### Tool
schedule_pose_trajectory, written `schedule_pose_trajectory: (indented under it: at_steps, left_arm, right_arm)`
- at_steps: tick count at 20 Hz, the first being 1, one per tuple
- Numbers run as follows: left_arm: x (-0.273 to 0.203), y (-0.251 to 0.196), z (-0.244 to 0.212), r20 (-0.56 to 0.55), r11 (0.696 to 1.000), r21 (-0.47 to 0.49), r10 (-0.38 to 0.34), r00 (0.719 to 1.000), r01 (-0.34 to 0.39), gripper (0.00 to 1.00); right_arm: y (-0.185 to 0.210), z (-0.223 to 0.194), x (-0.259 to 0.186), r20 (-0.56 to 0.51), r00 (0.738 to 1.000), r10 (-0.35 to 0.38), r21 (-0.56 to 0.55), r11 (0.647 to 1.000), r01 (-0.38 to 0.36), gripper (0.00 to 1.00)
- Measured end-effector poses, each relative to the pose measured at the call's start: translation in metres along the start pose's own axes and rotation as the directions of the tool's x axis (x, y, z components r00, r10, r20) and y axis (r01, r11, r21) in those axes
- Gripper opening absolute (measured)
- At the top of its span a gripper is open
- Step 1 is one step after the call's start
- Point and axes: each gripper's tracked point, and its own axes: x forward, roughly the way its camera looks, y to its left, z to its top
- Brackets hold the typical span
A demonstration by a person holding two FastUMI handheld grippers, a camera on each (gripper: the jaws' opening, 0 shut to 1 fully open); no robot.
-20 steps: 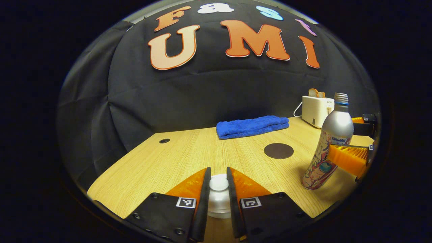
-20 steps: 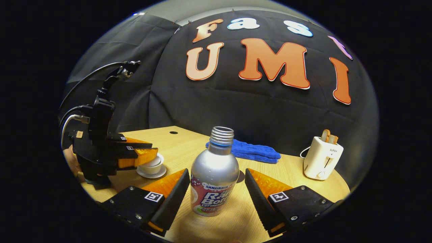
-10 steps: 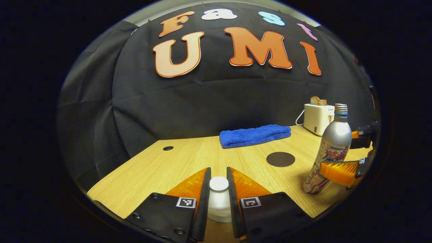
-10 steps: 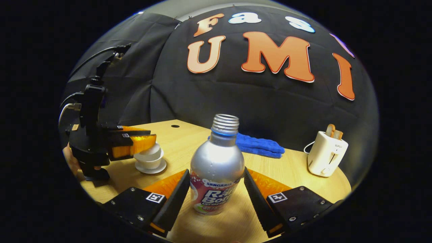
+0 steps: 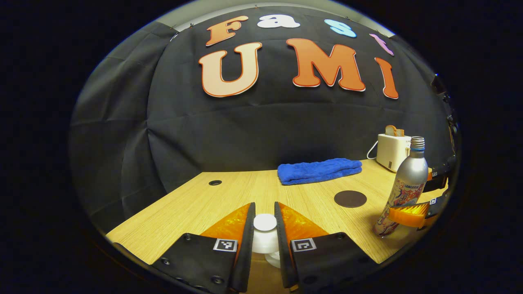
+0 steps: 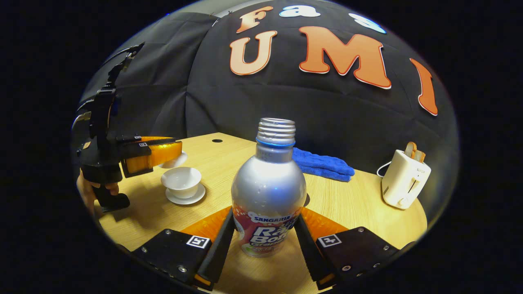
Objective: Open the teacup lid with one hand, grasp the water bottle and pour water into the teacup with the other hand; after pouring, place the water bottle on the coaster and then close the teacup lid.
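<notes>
My left gripper [image 5: 264, 222] is shut on the knob of the white teacup lid [image 5: 264, 236], held up above the table. In the right gripper view that left gripper [image 6: 163, 152] carries the lid [image 6: 173, 161] just above and left of the open white teacup [image 6: 181, 181] on its saucer [image 6: 186, 198]. The silver water bottle [image 6: 267, 192], uncapped, stands on the table with my right gripper [image 6: 264, 234] shut on its lower body. The bottle [image 5: 402, 190] also stands at the right in the left gripper view. The dark round coaster [image 5: 350, 199] lies beside it.
A folded blue towel [image 5: 320, 171] lies at the back of the wooden table [image 5: 196, 204]. A white toaster [image 6: 404, 177] with toast stands at the back right. A hand [image 6: 88, 192] holds the left gripper at the table's left edge.
The left gripper has lifted the lid off the teacup, leaving the cup open. The right gripper's fingers have come together onto the bottle.
</notes>
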Motion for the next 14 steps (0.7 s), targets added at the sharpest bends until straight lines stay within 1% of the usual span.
schedule_pose_trajectory:
  at_steps: [4, 8, 12, 14]
  left_arm:
    - [-0.005, 0.021, 0.007, 0.019, 0.999, -0.026, 0.040, 0.999, -0.040, 0.34]
    - [-0.014, 0.042, 0.012, 0.035, 0.997, -0.035, 0.077, 0.996, -0.076, 0.34]
    - [-0.021, 0.066, 0.016, 0.040, 0.993, -0.061, 0.108, 0.993, -0.105, 0.34]
    - [-0.025, 0.077, 0.016, 0.040, 0.990, -0.064, 0.128, 0.991, -0.125, 0.34]
  right_arm:
    - [-0.009, 0.016, 0.003, 0.015, 0.999, -0.037, -0.132, 0.990, 0.038, 0.81]
    - [-0.028, 0.036, 0.006, 0.047, 0.994, -0.095, -0.239, 0.966, 0.104, 0.80]
    - [-0.036, 0.058, 0.007, 0.099, 0.986, -0.133, -0.366, 0.917, 0.160, 0.80]
    - [-0.033, 0.063, 0.009, 0.111, 0.985, -0.135, -0.410, 0.896, 0.169, 0.80]
